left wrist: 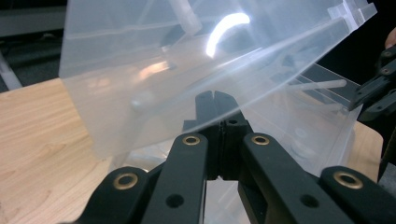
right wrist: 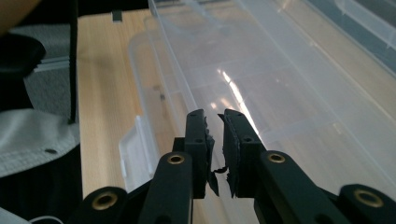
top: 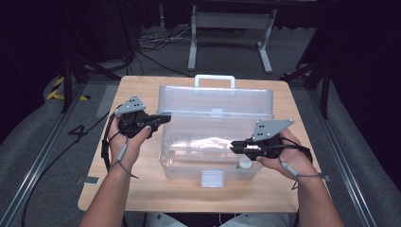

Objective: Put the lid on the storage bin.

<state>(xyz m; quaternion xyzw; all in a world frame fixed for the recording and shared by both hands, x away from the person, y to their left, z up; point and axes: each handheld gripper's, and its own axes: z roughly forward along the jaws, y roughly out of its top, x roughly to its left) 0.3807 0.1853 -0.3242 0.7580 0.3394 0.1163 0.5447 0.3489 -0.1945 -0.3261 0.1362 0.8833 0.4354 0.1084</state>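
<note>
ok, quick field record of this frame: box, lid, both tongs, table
box: clear plastic case on wooden table, front latch toward the person
lid: open, standing up at the back, white handle on top
left tongs: shut, tips at the lid's left edge; grip on it unclear
right tongs: narrow gap between jaws, nothing between them, over the box's right part

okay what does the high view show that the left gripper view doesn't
High view alone: the clear box's white handle, its front latch, a white metal frame on the floor behind the table, and both forearms.
Left gripper view alone: the left gripper up close, jaws closed together against the raised lid's lower edge.
Both: the clear box, its open lid, the wooden table and the right gripper at the box's far side.
</note>
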